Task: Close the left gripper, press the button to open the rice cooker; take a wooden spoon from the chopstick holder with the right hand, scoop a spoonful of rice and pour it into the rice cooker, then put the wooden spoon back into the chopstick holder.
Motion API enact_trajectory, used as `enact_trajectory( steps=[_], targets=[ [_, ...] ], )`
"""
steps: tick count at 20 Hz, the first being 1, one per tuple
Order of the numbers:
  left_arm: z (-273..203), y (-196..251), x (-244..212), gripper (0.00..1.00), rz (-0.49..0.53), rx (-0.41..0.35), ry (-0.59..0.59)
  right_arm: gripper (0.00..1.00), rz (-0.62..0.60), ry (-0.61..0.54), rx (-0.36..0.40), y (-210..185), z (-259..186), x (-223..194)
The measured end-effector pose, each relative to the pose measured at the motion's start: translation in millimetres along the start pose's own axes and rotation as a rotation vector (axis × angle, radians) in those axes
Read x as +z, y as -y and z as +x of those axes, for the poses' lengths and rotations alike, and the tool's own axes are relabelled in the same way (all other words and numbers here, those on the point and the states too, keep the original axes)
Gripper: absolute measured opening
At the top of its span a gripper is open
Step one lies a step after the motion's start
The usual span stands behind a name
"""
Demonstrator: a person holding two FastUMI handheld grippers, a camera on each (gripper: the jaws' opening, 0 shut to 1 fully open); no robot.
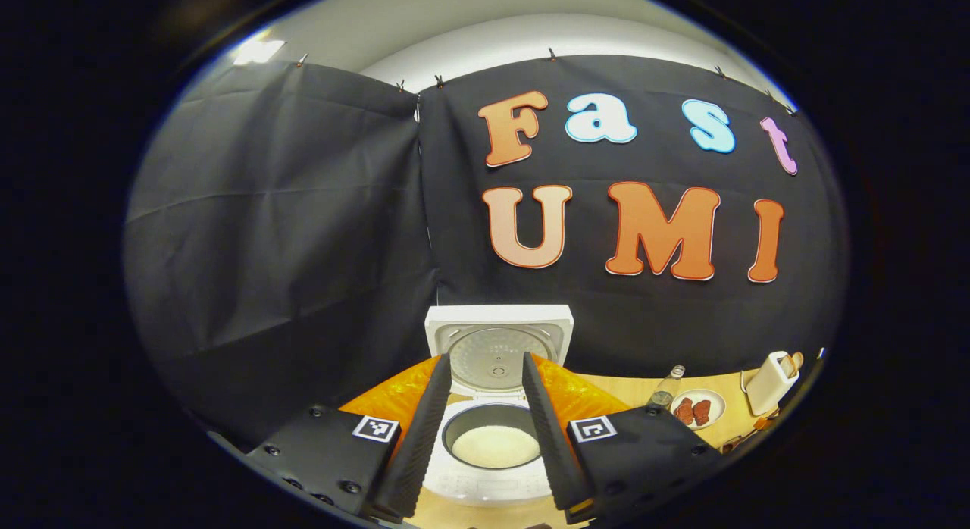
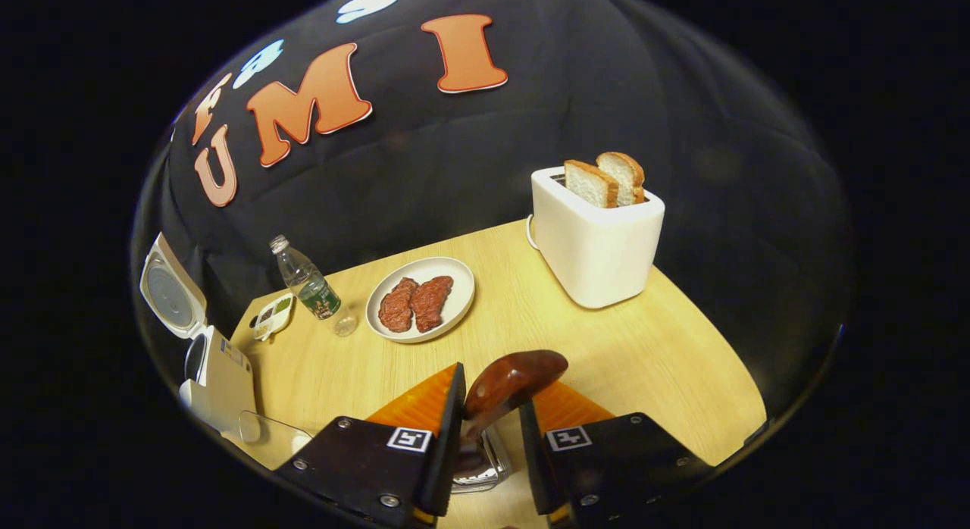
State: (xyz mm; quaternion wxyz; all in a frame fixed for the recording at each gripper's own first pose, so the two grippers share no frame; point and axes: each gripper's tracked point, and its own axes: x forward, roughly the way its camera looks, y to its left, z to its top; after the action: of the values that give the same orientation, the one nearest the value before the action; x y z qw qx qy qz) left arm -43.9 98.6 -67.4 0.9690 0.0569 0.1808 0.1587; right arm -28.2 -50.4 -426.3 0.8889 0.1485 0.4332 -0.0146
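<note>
Right gripper view: gripper around wooden spoon

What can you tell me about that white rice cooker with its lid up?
The rice cooker is a white, smooth, plastic-looking box with rounded corners. Its hinged lid stands open and upright at the back, showing a pale round inner plate. Inside, a dark-rimmed inner pot holds white rice. It sits on the wooden table, in front of the left gripper, whose open fingers frame it without touching. In the right gripper view it stands at the table's far left edge.
</note>
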Motion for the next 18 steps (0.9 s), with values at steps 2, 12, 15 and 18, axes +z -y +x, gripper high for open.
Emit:
enact_trajectory(
  steps=[2, 12, 15, 18],
  targets=[
    [-2, 3, 0, 0.68, 0.012, -0.001, -0.003, 0.32, 0.051, 0.011, 0.033, -8, -1, 0],
    [6, 10, -14, 0.69, 0.027, -0.042, -0.016, 0.18, 0.064, 0.057, 0.039, -13, -30, -16],
    [10, 14, -17, 0.68, 0.022, -0.067, -0.029, 0.14, 0.079, 0.058, 0.028, -14, -30, -18],
    [12, 19, -16, 0.68, 0.026, -0.095, -0.026, 0.09, 0.102, 0.058, 0.006, -16, -34, -10]
  ],
)
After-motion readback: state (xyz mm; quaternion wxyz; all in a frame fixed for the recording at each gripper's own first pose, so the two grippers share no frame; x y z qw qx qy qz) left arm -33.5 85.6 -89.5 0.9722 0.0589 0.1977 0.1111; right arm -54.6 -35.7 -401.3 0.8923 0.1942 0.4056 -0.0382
